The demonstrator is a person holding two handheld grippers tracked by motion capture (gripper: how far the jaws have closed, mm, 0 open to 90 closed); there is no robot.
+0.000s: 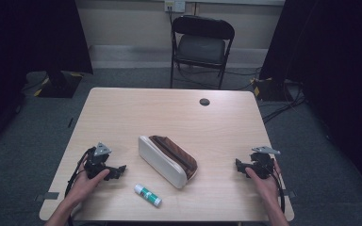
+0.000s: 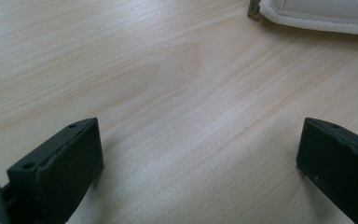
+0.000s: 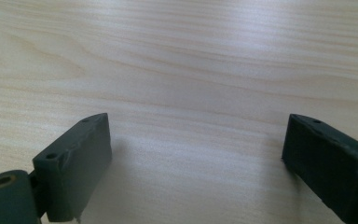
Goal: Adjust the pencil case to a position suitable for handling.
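Where both tongs gape: pencil case (image 1: 168, 160) between them, untouched.

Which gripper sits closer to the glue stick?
The left gripper: the glue stick lies just right of it and nearer the person, while the right gripper rests beyond the pencil case.

Worktop (image 1: 169, 113): pale wood grain, with a round dark cable hole (image 1: 204, 101) near its far edge.
Chair (image 1: 201, 47): black folding chair beyond the far edge, facing the worktop.
Floor (image 1: 37, 122): grey carpet, cables trailing at right.
Wall (image 1: 127, 23): cream, with a socket (image 1: 175, 5) up top.
Sides: black curtains (image 1: 28, 33) hang left and right.
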